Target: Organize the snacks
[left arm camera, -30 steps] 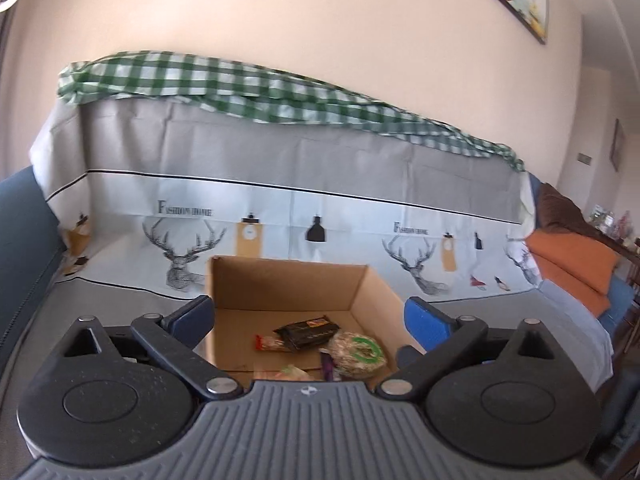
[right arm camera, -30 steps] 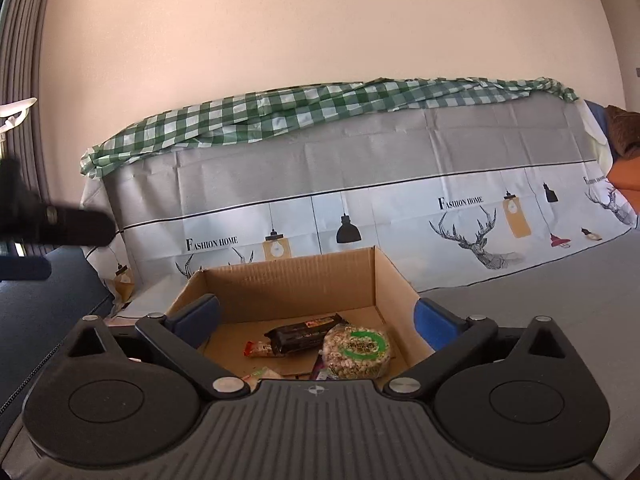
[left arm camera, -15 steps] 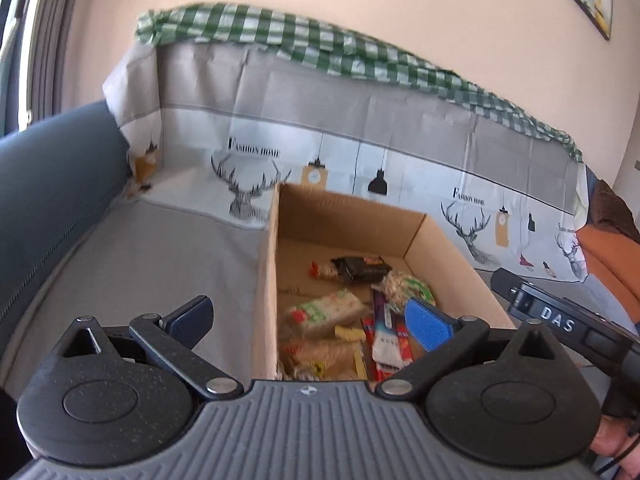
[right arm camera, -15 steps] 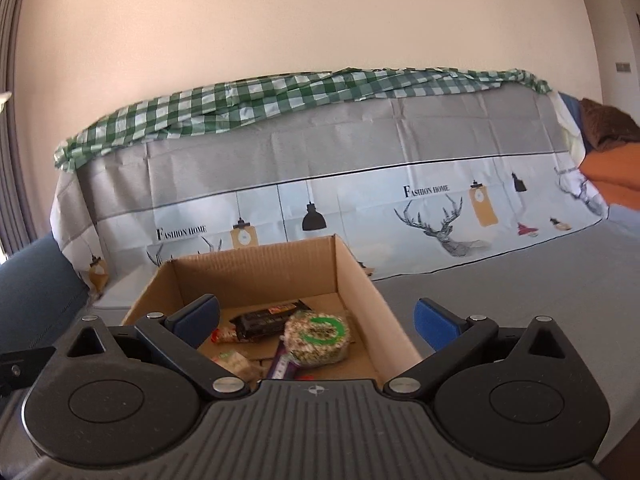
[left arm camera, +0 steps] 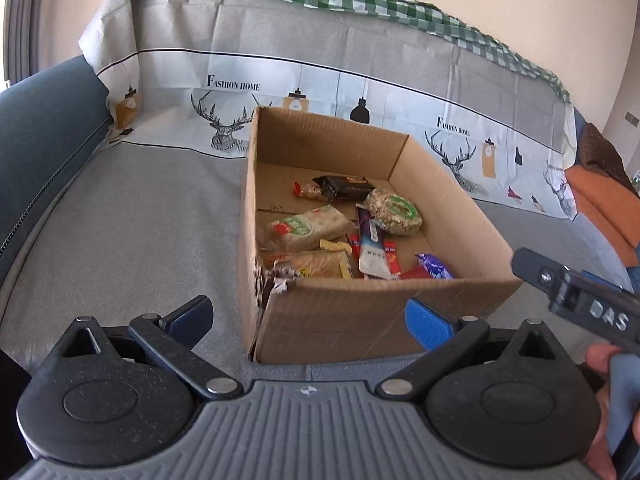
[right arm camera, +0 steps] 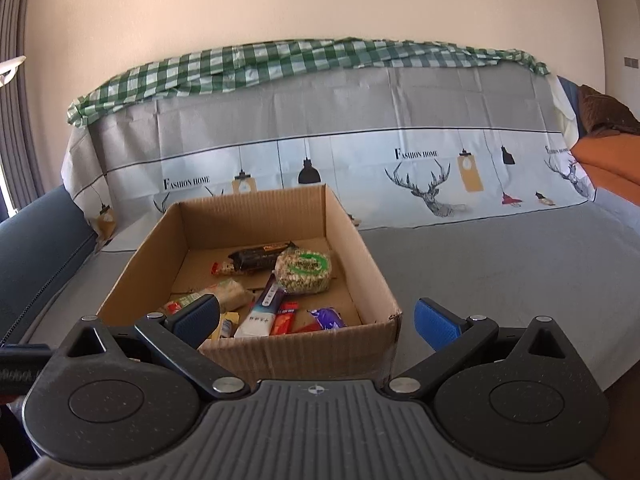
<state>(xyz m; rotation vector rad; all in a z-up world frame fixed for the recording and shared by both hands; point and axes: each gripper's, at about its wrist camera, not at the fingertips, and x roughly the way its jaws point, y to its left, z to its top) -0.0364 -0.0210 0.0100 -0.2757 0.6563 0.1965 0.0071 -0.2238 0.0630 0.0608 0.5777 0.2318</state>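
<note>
Grey cloth bears cardboard box — purple-white packet lying lengthwise front-to-back.

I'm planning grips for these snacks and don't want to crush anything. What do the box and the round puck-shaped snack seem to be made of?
The box looks like plain brown corrugated cardboard, matte: fluting lines show on its walls, and one front corner is torn and frayed. The round snack seems to be puffed grains pressed into a cake, wrapped in clear glossy film with a green ring label; probably brittle.

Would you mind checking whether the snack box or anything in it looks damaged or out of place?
The cardboard box is torn at its near-left corner, where the rim is ragged and peeled. The snacks inside lie in a loose jumble, but nothing has spilled out.
</note>
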